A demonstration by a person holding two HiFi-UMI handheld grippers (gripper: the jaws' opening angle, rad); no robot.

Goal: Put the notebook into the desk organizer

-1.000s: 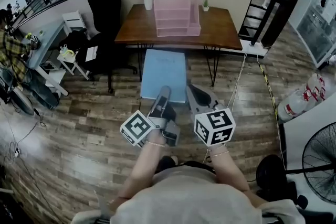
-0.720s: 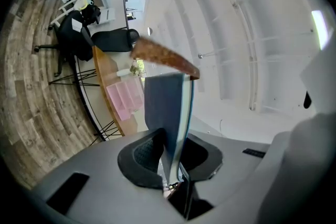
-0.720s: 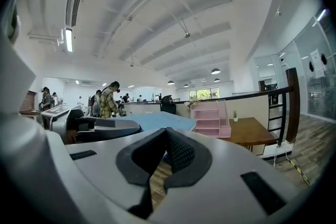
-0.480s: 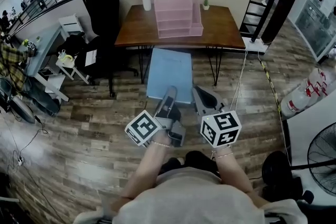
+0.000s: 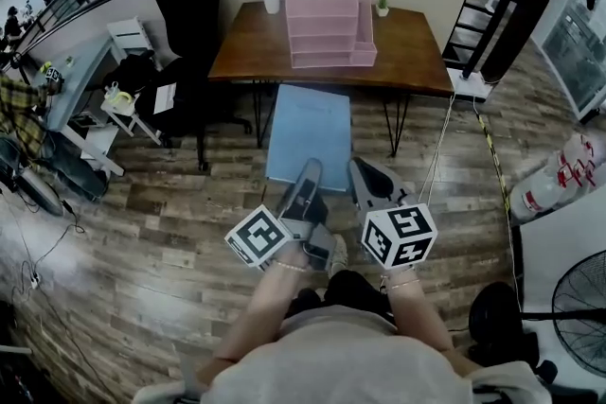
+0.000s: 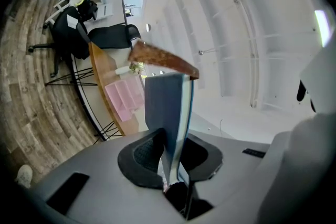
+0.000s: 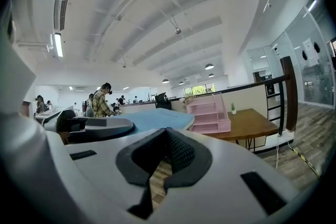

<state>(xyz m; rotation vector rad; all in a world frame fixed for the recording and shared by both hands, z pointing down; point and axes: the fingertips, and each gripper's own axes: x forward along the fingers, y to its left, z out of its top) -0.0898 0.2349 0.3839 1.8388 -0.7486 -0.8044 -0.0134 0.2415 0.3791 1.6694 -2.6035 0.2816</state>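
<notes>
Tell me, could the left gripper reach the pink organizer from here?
Probably not yet: the left gripper, holding the notebook, hangs over floor short of the desk bearing the organizer. Nothing blocks the way.

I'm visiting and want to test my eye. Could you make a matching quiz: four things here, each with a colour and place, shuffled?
1 notebook
2 desk organizer
3 office chair
4 potted plant

A pink, on the wooden desk
B black, left of the desk
C blue, clamped in the left gripper
D green, right of the desk organizer

Pairs: 1-C, 2-A, 3-B, 4-D
</notes>
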